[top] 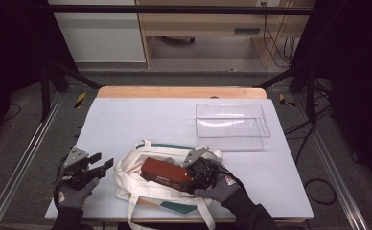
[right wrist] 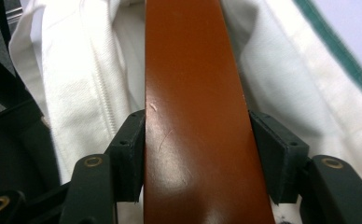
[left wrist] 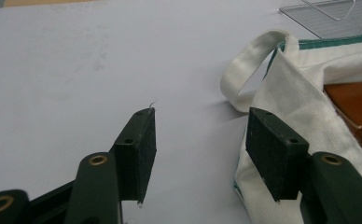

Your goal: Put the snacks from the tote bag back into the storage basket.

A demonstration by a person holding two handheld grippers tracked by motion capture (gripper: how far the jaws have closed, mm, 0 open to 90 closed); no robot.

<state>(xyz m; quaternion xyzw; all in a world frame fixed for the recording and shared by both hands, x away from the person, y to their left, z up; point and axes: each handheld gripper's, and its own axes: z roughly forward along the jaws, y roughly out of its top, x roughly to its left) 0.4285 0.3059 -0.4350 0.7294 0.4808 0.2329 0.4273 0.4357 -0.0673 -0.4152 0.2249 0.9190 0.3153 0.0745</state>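
Note:
A cream cloth tote bag [top: 129, 175] with green trim lies open near the table's front edge. Inside it rests a long reddish-brown box [top: 162, 172]. My right gripper [top: 188, 173] reaches into the bag from the right; in the right gripper view its two pads [right wrist: 132, 154] press against both long sides of the brown box [right wrist: 193, 93]. My left gripper [top: 103, 160] hovers over bare table just left of the bag, jaws apart with nothing between them. In the left gripper view [left wrist: 200, 140] the bag's handle loop [left wrist: 244, 74] and cloth edge sit beside the right jaw.
A clear plastic bin [top: 232, 106] stands at the back right of the white table [top: 141, 120]. One bag strap [top: 132, 211] hangs over the front edge. Metal frame rails run along both sides of the table.

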